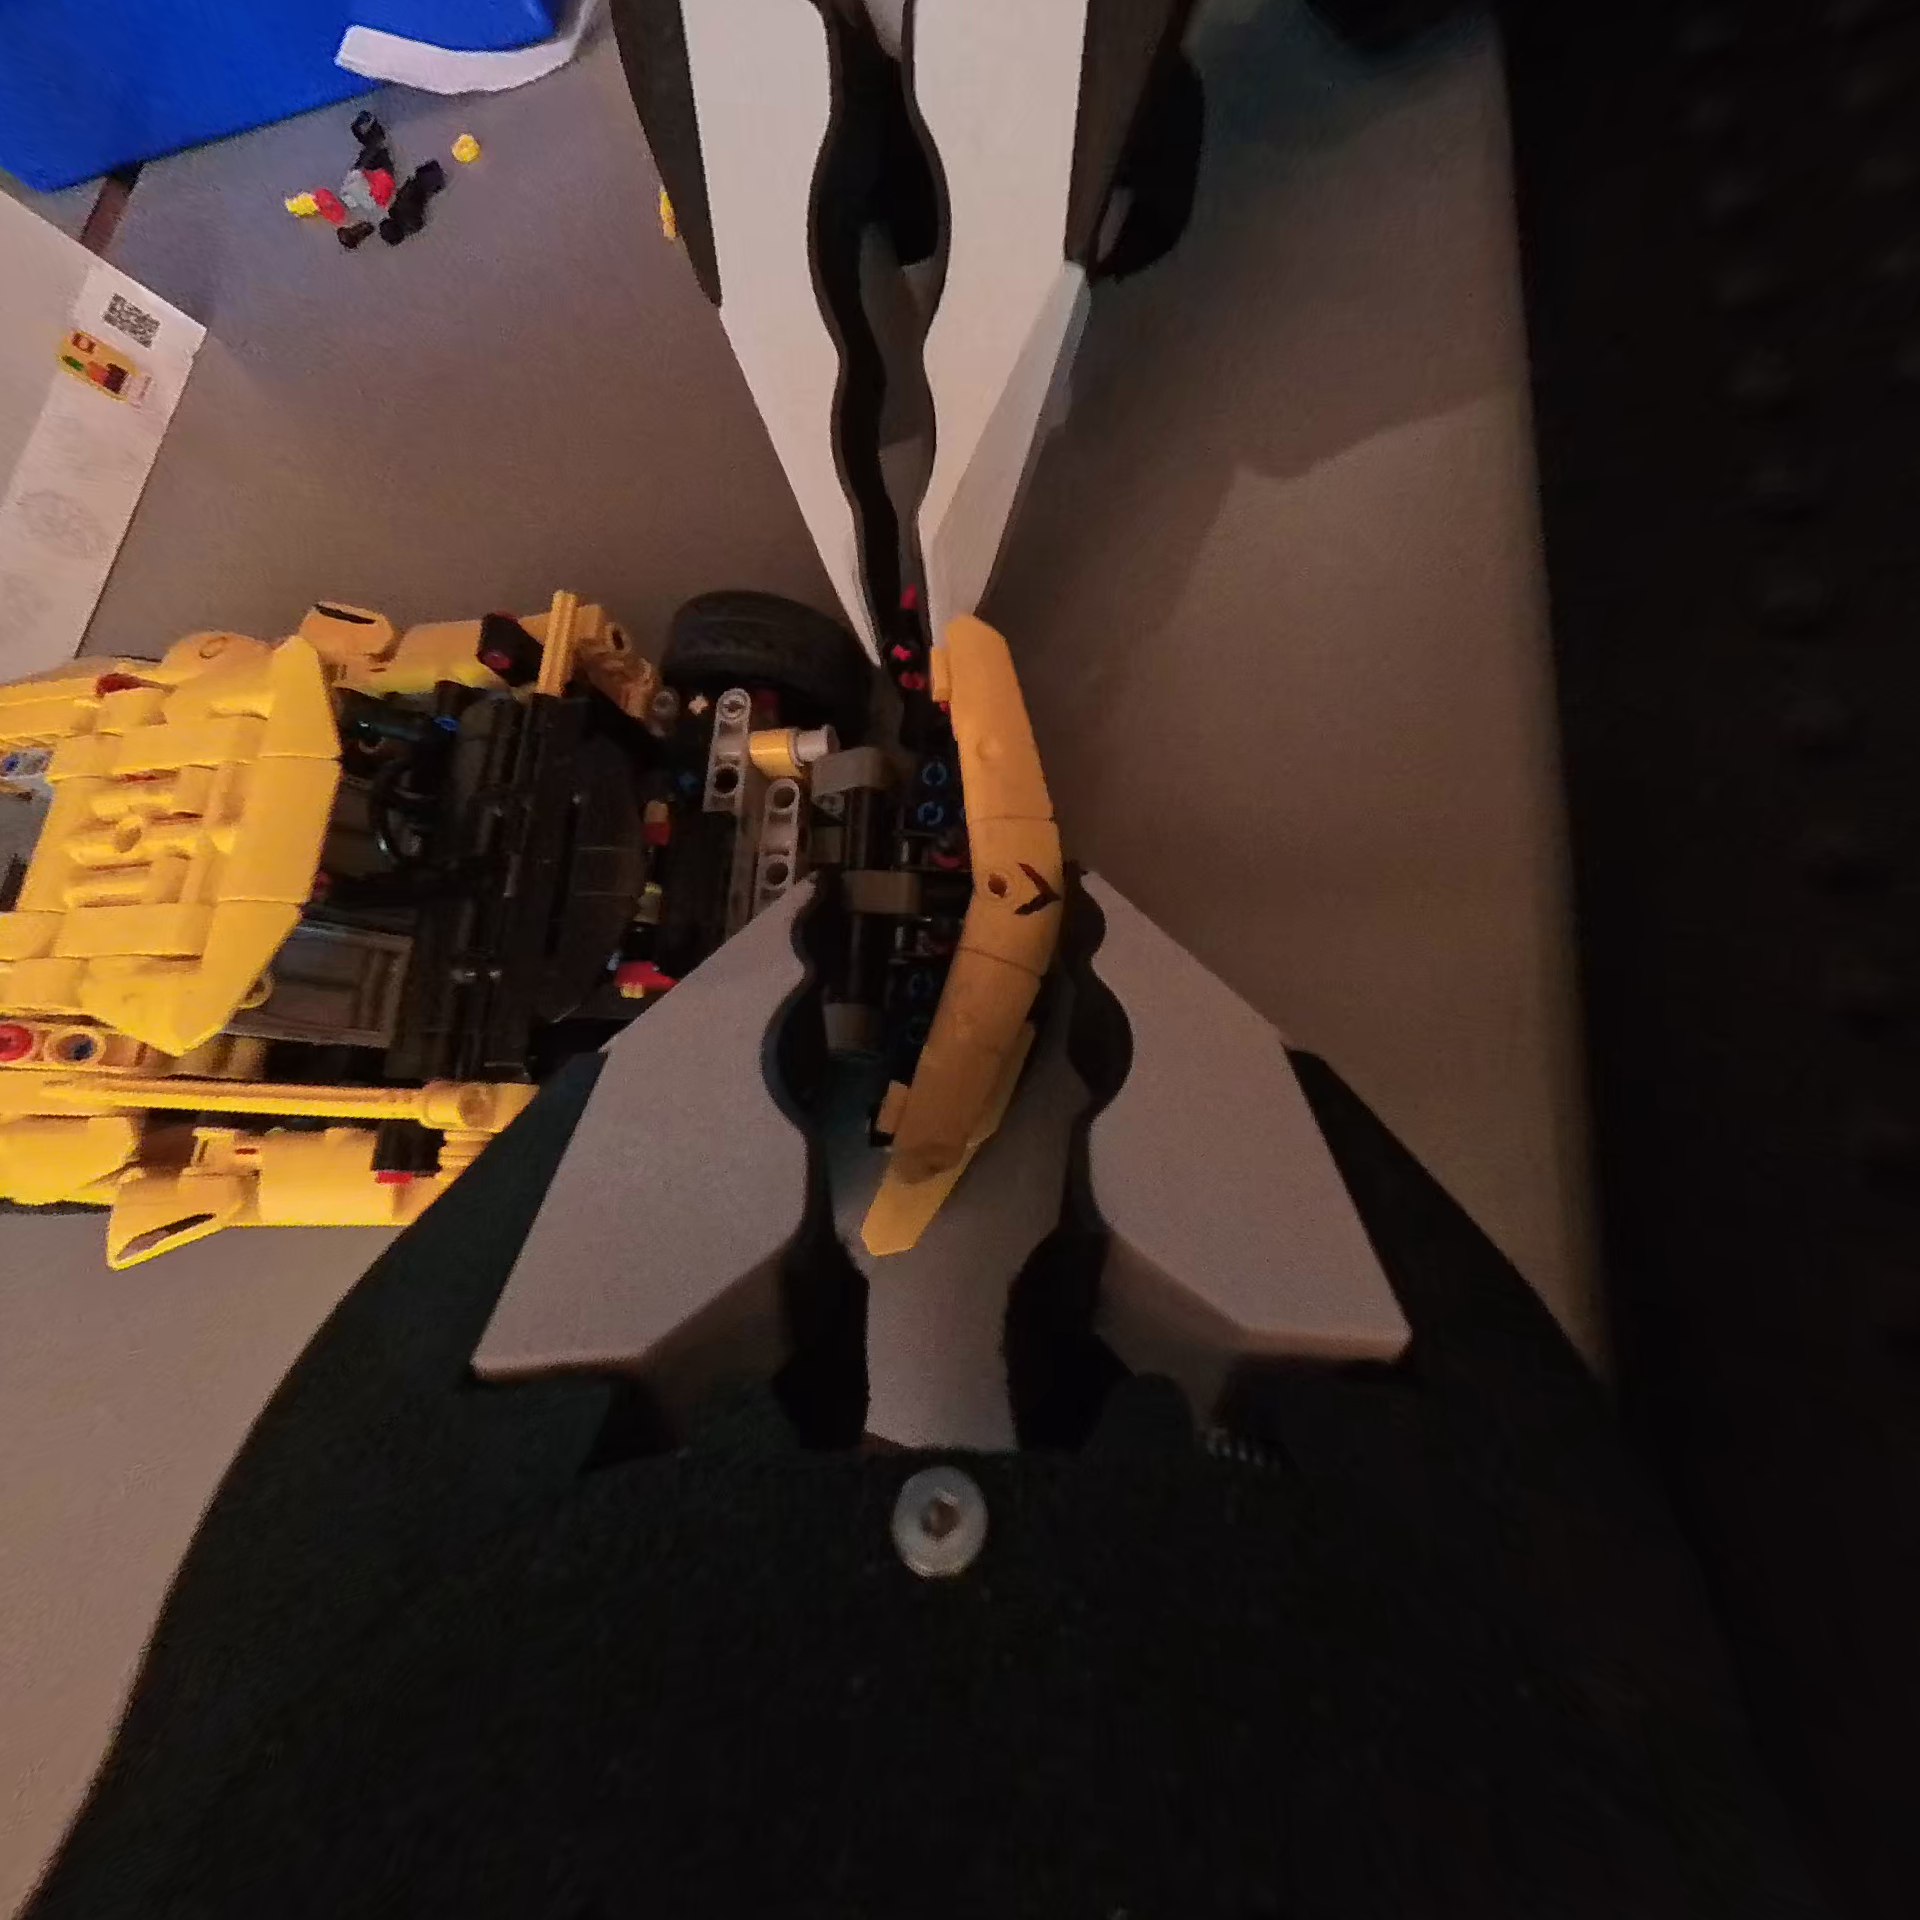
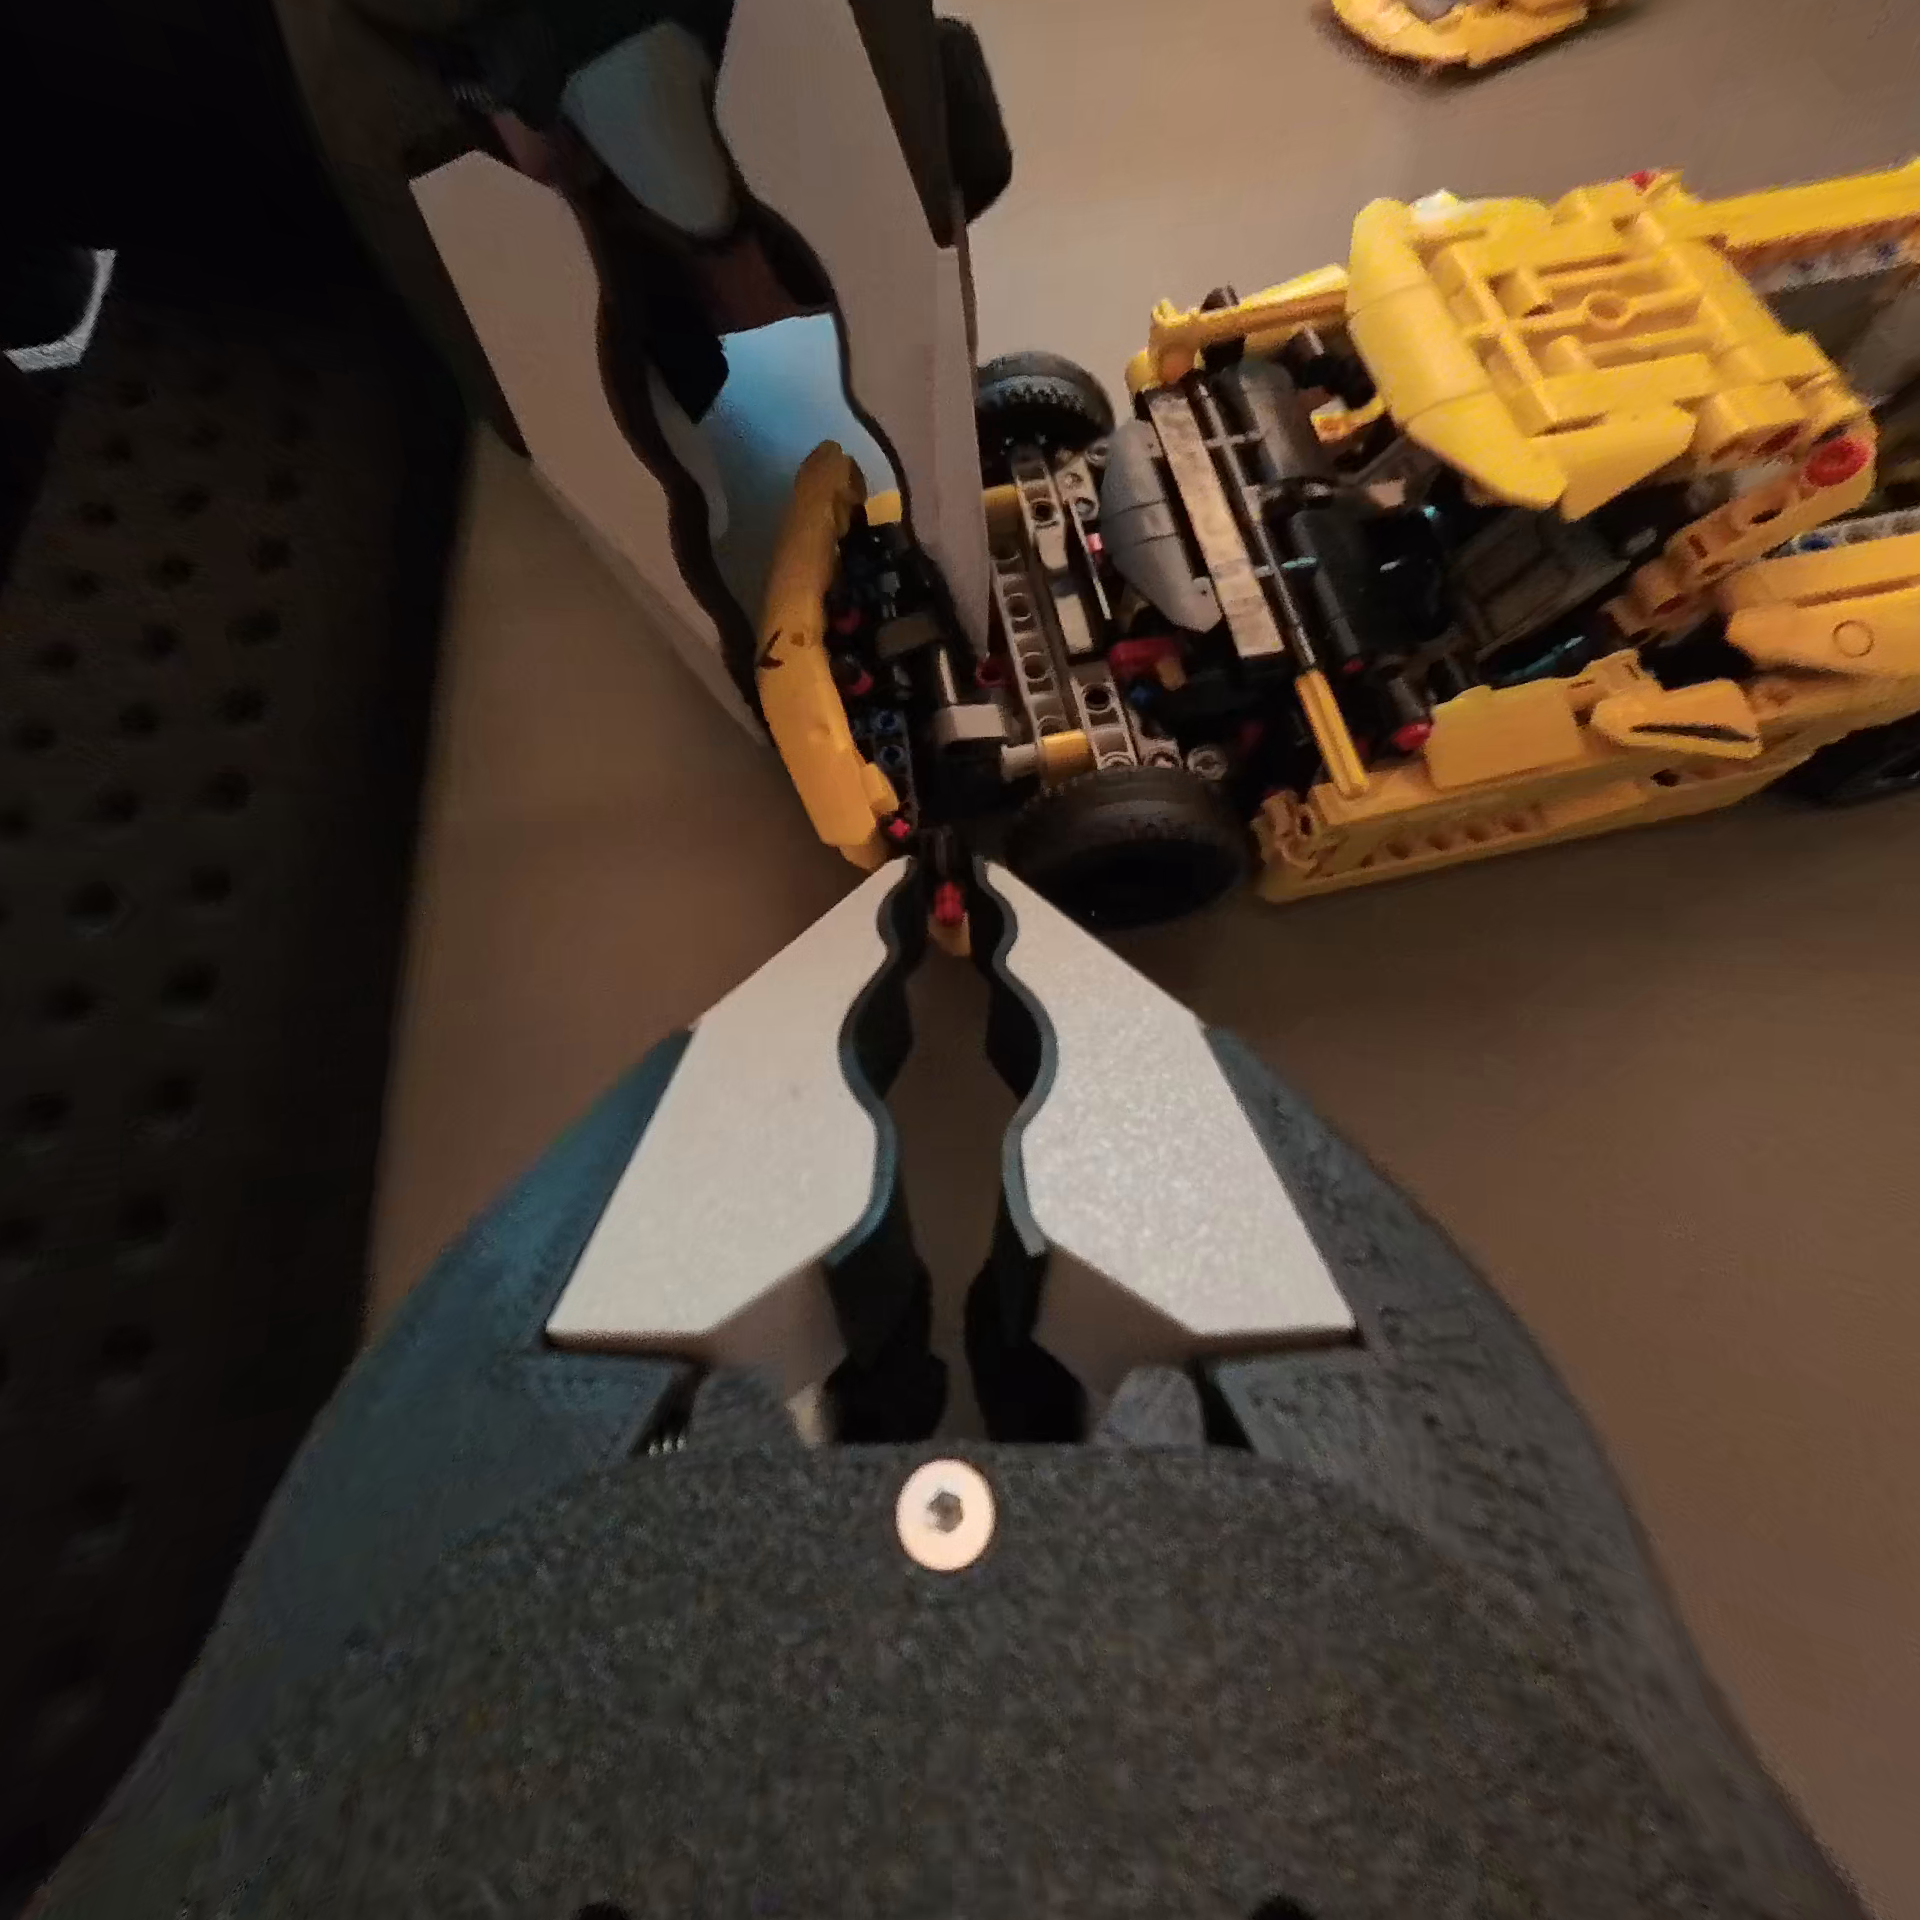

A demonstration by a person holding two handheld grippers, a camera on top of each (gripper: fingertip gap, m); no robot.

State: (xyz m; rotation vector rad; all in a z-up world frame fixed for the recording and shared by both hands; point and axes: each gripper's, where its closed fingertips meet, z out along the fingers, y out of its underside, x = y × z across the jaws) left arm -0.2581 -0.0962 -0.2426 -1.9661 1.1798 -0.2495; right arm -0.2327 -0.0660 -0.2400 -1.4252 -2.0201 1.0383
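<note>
Grey tabletop spreads under both of your grippers. Nearest you, your left gripper straddles the yellow front bumper of a yellow brick-built car, its fingers partly spread around that curved piece. Your right gripper is pinched on a small black and red part at the bumper's corner, beside a black front tyre. Farther off, only the left view shows loose small bricks, a printed leaflet and a blue bin; only the right view shows another yellow piece beyond the car
</note>
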